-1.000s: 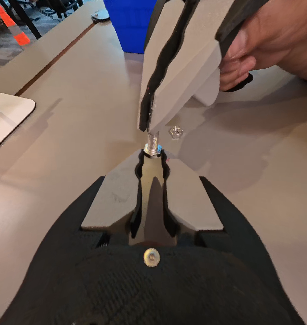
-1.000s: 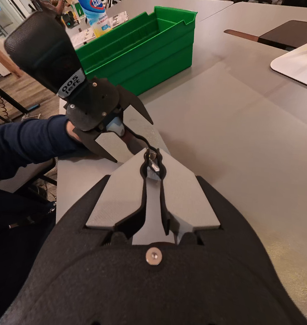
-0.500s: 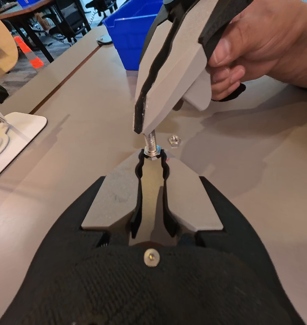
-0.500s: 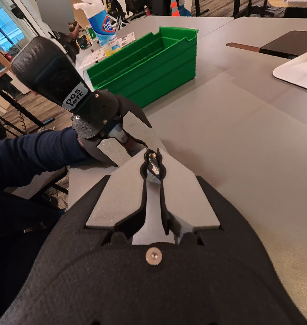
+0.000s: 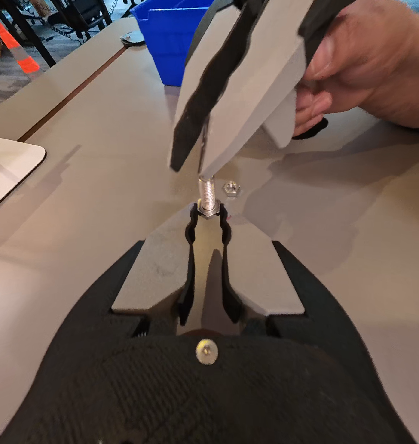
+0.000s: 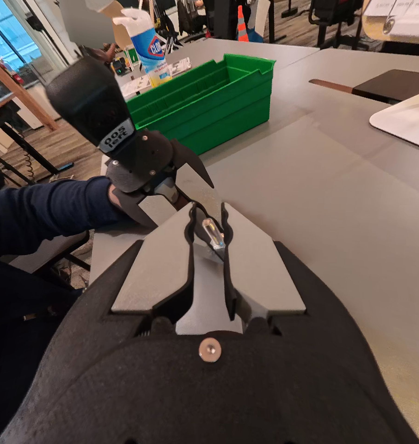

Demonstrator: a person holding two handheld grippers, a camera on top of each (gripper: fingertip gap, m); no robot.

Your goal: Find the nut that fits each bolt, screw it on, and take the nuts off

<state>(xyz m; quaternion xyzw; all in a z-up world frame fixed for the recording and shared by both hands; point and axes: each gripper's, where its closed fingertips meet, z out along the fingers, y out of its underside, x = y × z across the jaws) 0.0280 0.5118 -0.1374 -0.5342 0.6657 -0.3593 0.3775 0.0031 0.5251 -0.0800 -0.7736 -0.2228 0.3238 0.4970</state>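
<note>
Left wrist view: left gripper [image 5: 208, 211] pinches the nut [image 5: 208, 211] on the bolt [image 5: 206, 192]; right gripper [image 6: 208, 209], fingers spread, hides the bolt's head.

The bolt [image 5: 206, 195] serves as landmark. Its head is hidden in the left wrist view behind the fingers of the right gripper [image 5: 198, 165], which is smeared by motion above it. In the right wrist view the nut on the bolt [image 6: 214, 234] cannot be made out. Far beyond the bolt, the blue bin [image 5: 172, 48] is cut off by the top edge; left of it, the white board [image 5: 9, 163] runs off the picture. A mosaic patch covers a person behind the spray bottle [image 6: 150, 50].
</note>
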